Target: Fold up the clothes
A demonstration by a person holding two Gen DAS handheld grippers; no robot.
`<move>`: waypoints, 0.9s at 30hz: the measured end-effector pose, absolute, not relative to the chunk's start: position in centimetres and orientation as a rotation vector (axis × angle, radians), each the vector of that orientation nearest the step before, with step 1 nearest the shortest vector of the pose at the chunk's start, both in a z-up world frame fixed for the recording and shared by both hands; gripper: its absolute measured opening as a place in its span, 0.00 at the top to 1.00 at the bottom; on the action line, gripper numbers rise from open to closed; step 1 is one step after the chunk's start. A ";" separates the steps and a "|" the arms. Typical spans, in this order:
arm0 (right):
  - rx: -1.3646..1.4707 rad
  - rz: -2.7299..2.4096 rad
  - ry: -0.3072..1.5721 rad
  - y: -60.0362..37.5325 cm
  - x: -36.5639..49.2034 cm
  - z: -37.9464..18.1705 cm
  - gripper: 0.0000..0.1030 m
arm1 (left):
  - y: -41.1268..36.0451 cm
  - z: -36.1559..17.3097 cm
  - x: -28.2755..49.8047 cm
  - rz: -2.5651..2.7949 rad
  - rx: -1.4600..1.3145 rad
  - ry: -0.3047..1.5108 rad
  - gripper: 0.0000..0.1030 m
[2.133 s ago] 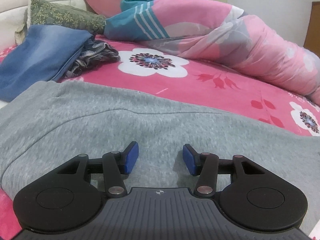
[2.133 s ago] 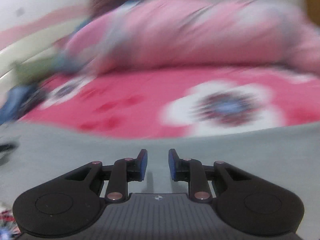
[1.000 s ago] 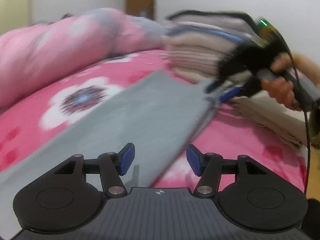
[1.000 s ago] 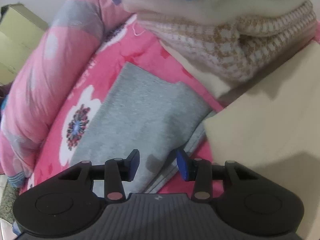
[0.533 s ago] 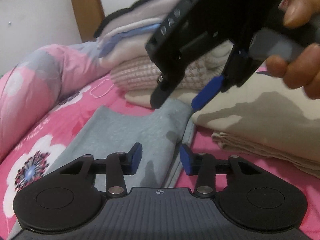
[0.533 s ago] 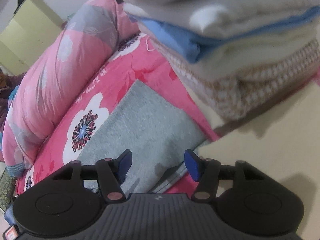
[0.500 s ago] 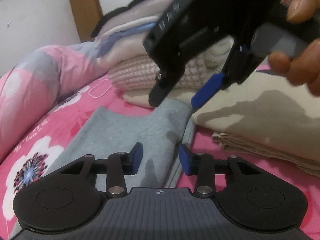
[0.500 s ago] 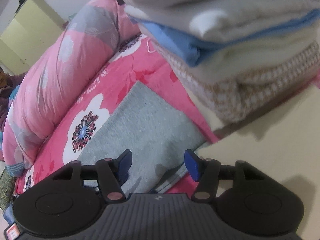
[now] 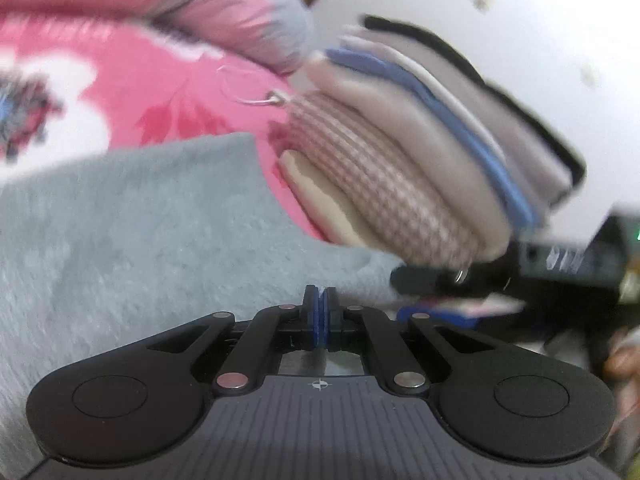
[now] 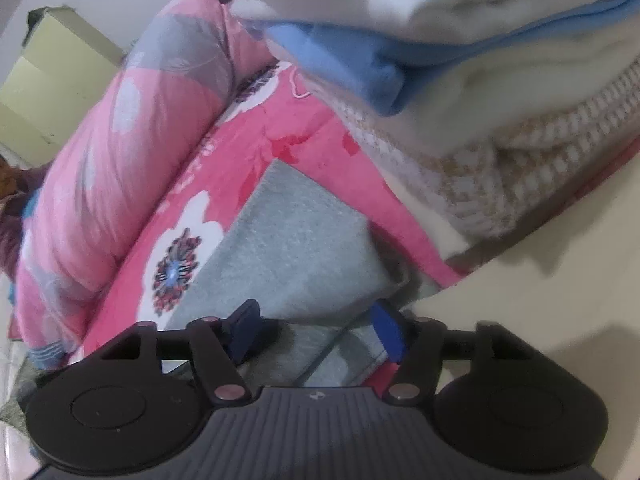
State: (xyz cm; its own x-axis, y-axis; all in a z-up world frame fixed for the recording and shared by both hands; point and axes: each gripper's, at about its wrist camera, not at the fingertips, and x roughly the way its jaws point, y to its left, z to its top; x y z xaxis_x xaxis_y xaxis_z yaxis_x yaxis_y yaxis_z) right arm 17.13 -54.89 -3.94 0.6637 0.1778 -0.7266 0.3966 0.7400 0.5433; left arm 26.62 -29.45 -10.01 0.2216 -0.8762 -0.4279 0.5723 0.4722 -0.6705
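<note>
Left wrist view — left tongs (image 9: 321,300) pinched on grey garment (image 9: 132,232) edge; right tongs (image 10: 316,328) spread wide, empty.

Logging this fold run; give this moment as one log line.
left gripper: shut on grey garment | right gripper: open over its edge | folded stack: beside

Your grey garment (image 9: 132,216) is a soft, fleecy fabric lying spread flat on the pink floral bed (image 9: 132,92); one squared corner (image 10: 280,168) points toward the stack of folded clothes (image 9: 404,152), stopping just beside it; the near edge (image 10: 352,340), next to that stack, shows a doubled hem with a stitched seam; the left wrist view is blurred.
</note>
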 end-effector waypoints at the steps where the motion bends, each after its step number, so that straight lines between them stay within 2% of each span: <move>1: 0.741 -0.148 0.861 -54.7 17.5 -4.0 0.36 | -29.2 -10.3 27.0 -1.040 -0.455 0.897 1.00; 8: 0.617 -0.220 0.844 -53.8 19.3 -4.5 0.39 | -28.4 -11.1 27.9 -1.130 -0.587 0.933 1.00; 9: 0.585 -0.229 0.829 -53.7 19.4 -4.4 0.48 | -28.6 -11.0 27.7 -1.154 -0.588 0.933 1.00; 10: 0.537 -0.239 0.819 -53.5 19.2 -4.2 0.70 | -28.8 -11.0 27.5 -1.175 -0.578 0.929 1.00; 12: 0.425 -0.264 0.804 -53.1 18.8 -3.7 0.83 | -29.4 -10.9 27.0 -1.211 -0.547 0.924 1.00; 13: 0.362 -0.279 0.798 -52.8 18.6 -3.4 0.86 | -29.9 -11.0 26.7 -1.227 -0.525 0.922 1.00; 16: 0.174 -0.376 0.763 -52.0 17.8 -2.9 0.86 | -31.9 -11.9 26.0 -1.250 -0.413 0.969 0.98; 19: 0.151 -0.393 0.749 -52.3 17.0 -2.2 0.85 | -32.7 -12.3 24.9 -1.241 -0.338 0.990 0.95; 21: 0.147 -0.368 0.716 -52.1 16.3 -1.5 0.85 | -31.8 -11.6 24.4 -1.243 -0.355 0.943 0.79; 22: 0.134 -0.351 0.702 -51.7 16.1 -1.1 0.85 | -30.9 -11.0 24.2 -1.245 -0.373 0.922 0.75; 25: 0.136 -0.204 0.676 -50.2 15.8 -0.8 0.85 | -27.3 -9.2 23.0 -1.205 -0.383 0.840 0.72; 27: 0.180 -0.116 0.754 -49.9 16.7 -2.2 0.85 | -24.4 -8.3 22.4 -1.134 -0.365 0.811 0.71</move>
State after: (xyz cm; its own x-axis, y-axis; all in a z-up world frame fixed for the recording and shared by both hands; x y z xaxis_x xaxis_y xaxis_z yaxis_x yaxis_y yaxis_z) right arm 16.70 -49.93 -2.25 0.7238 -0.0402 -0.6889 0.1691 0.9782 0.1206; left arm 22.36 -24.43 -8.34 0.1854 -0.9041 -0.3850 0.6562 0.4055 -0.6364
